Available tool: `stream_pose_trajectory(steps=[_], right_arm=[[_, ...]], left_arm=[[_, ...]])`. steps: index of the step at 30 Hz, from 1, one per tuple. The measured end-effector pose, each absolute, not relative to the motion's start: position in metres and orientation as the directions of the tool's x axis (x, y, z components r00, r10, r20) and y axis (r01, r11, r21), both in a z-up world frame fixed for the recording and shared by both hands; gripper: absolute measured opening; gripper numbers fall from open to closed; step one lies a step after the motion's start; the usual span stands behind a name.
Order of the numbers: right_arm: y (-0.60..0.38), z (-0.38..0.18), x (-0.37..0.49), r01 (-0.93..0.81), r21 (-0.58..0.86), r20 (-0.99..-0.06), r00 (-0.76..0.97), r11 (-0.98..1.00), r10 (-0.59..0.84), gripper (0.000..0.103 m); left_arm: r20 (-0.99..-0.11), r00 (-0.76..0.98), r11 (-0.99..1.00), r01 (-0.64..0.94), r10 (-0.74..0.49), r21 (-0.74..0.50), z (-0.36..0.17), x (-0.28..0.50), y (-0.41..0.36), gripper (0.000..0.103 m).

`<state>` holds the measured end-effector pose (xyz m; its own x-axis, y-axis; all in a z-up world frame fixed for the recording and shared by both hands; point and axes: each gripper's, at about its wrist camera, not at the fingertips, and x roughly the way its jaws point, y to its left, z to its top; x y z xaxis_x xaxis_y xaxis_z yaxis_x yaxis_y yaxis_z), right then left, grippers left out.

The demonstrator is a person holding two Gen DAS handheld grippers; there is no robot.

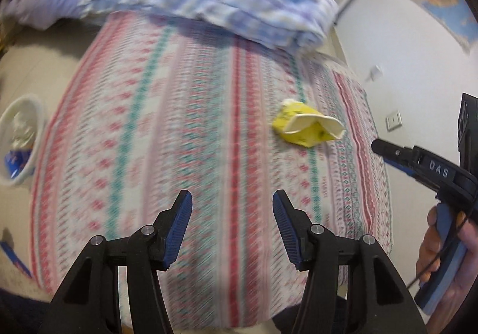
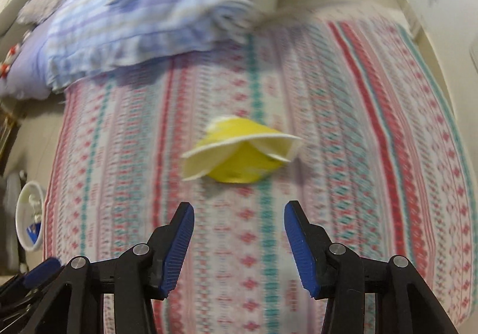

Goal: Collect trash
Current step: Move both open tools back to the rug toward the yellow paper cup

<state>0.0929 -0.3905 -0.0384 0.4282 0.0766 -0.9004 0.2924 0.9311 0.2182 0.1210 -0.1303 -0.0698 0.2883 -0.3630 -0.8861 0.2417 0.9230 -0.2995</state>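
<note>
While crushed yellow cup lies mid-bed, clear of edges, right gripper jaws wide, empty.

Even, soft indoor light – both views motion-blurred, fisheye-curved with dark vignetted corners.

The crushed paper cup looks like thin matt card, yellow outside and plain cream inside. It lies on a woven cloth bedspread with a soft, dull finish. The folded quilt is puffy striped fabric. Both grippers, left gripper and right gripper, are smooth black plastic with ribbed blue pads and shiny metal pins. The bin is glossy white plastic.
</note>
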Motion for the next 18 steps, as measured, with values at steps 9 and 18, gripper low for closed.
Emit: stream_pose_trajectory(steps=[9,18], right_arm=[[-0.459,-0.063,0.101,0.387,0.143,-0.933,0.359,0.911,-0.006,0.055],[-0.503,-0.089,0.113,0.417,0.068,-0.953,0.296,0.906,-0.065,0.055]], left_arm=[[-0.887,0.387,0.902,0.425,-0.251,-0.070,-0.101,0.175,-0.248,0.059],[-0.887,0.402,0.852,0.523,-0.226,0.020,-0.138,0.195,-0.278,0.013]])
